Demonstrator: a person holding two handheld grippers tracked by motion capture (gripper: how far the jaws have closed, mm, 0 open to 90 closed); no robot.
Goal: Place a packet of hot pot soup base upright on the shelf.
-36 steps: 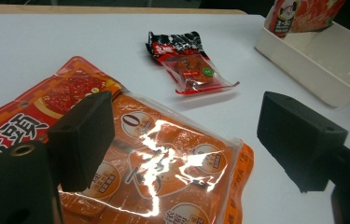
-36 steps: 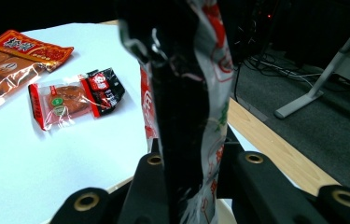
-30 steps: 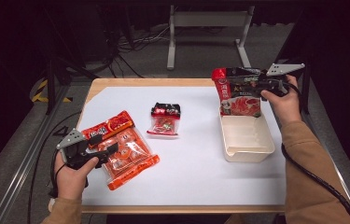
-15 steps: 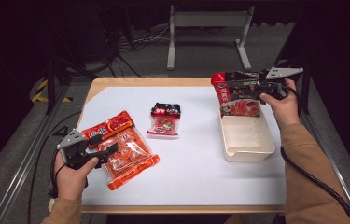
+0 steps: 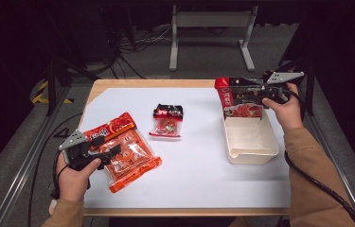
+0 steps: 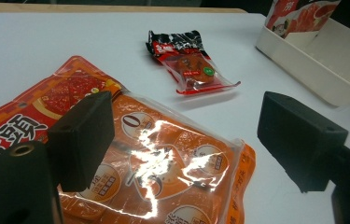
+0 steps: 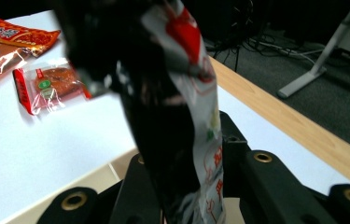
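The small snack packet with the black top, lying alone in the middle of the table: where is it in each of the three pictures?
High view: the small packet lies at the centre, on the white sheet.
Left gripper view: the packet sits upper middle, beyond the two black jaws.
Right gripper view: it is at the left edge, blurred.
Shared landmark: the large orange packet, just left of it in the high view, near in the left gripper view, top left in the right gripper view.

Red-black snack packet [image 5: 238,98] upright over far end of cream tray [image 5: 251,142], at table's 2 o'clock.
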